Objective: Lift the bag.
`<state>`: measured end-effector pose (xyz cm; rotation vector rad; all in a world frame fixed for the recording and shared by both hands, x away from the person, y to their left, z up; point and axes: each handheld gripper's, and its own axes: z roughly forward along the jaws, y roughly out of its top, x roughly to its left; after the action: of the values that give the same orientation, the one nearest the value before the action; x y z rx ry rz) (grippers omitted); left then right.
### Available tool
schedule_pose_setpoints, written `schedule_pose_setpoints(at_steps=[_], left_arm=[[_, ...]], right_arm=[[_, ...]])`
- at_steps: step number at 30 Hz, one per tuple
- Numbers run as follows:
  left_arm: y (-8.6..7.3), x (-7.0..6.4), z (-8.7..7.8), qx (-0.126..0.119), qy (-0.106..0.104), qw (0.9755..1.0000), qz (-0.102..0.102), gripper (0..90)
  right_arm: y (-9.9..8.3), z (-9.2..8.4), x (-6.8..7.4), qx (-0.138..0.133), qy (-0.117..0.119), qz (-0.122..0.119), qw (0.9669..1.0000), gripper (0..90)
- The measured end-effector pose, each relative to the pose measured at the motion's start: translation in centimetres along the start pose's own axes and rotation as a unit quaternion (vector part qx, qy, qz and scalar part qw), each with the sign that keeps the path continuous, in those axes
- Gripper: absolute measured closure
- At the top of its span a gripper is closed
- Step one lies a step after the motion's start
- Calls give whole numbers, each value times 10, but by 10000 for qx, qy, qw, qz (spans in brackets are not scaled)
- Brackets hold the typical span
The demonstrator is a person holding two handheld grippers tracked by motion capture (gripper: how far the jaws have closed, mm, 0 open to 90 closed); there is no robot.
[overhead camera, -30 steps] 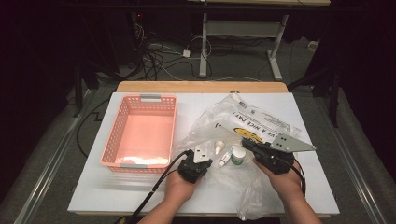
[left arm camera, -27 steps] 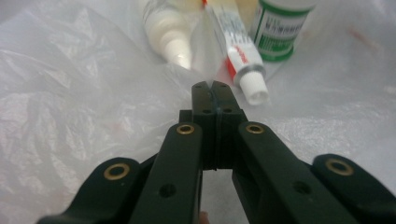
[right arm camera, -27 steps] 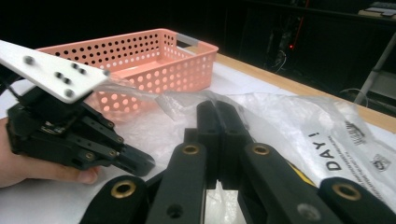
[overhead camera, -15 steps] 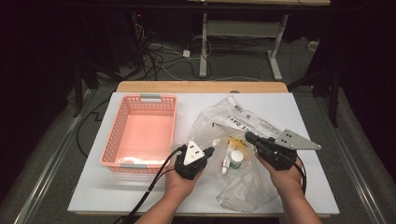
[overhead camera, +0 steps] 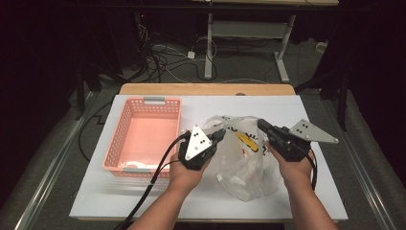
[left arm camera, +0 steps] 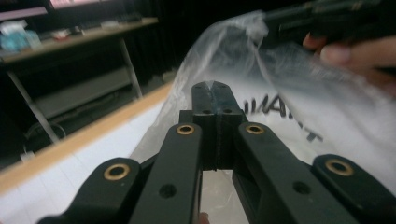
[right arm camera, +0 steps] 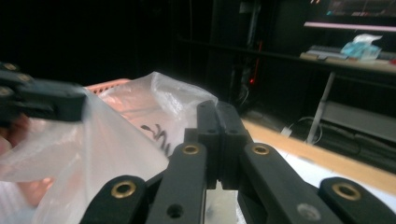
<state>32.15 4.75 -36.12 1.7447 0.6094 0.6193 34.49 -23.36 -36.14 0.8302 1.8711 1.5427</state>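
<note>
Setting: dark room, cables on the floor behind; white bench (overhead camera: 143,201) with a pink basket (overhead camera: 143,139) on its left half.
Bag: clear plastic bag (overhead camera: 242,160) with black print, just right of the basket – its bottom sags onto the bench, small items inside too blurred to name.
Left jaws: left gripper (overhead camera: 219,135) clenched on the bag's left upper edge; film bunches around the tips (left arm camera: 215,91).
Right jaws: right gripper (overhead camera: 262,125) clenched on the right upper edge, film draped beside the tips (right arm camera: 217,109).
Change: a second ago the bag lay flat and spread; now I have both edges raised – the left side higher – and it hangs between my hands.
Meaning: my guess – contents have slid to the bottom; the bag is ready to carry or tip toward the basket.
</note>
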Motion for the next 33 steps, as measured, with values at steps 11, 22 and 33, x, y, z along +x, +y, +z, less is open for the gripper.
schedule_pose_setpoints(at_steps=[11, 22, 33], left_arm=[[63, 19, 1, -563, 271, 9979, 187, 884], [111, 19, -3, -1168, 256, 9925, 272, 884], [97, 49, 24, -699, 651, 9954, 69, 883]], right_arm=[[33, 10, -12, -514, -178, 97, 9985, 900], [74, -3, -14, -1148, -359, 81, 9927, 900], [100, 2, -34, -1185, -670, 39, 9907, 900]])
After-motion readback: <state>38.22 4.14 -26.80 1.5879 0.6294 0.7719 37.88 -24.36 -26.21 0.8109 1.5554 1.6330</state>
